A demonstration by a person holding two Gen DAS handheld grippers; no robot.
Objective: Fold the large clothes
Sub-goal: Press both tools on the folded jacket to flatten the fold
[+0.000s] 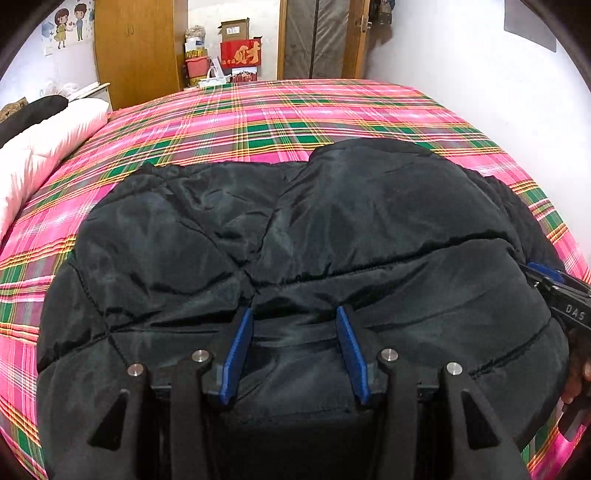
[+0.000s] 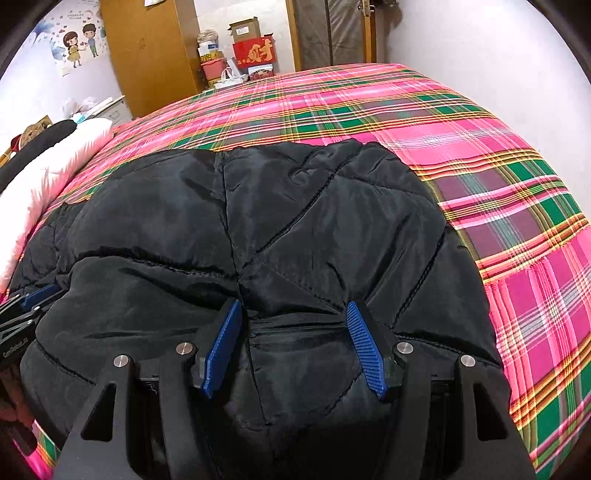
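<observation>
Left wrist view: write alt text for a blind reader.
A black quilted jacket lies spread on a pink and green plaid bed, with the left gripper open over its near edge. The right gripper shows at the jacket's right edge.

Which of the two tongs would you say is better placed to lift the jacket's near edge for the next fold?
Neither clearly. Left tongs and right tongs both sit open over the near hem of the black quilted jacket, side by side, on the plaid bedsheet. Probably both should close and lift together.

I count one black quilted jacket (image 1: pixel 295 240), one plaid bed (image 1: pixel 277 114), one white pillow (image 1: pixel 40 147) at 9 o'clock, two cardboard boxes (image 1: pixel 236 29) at 12 o'clock.

My grippers: two, left gripper (image 1: pixel 294 314), right gripper (image 2: pixel 293 308).
</observation>
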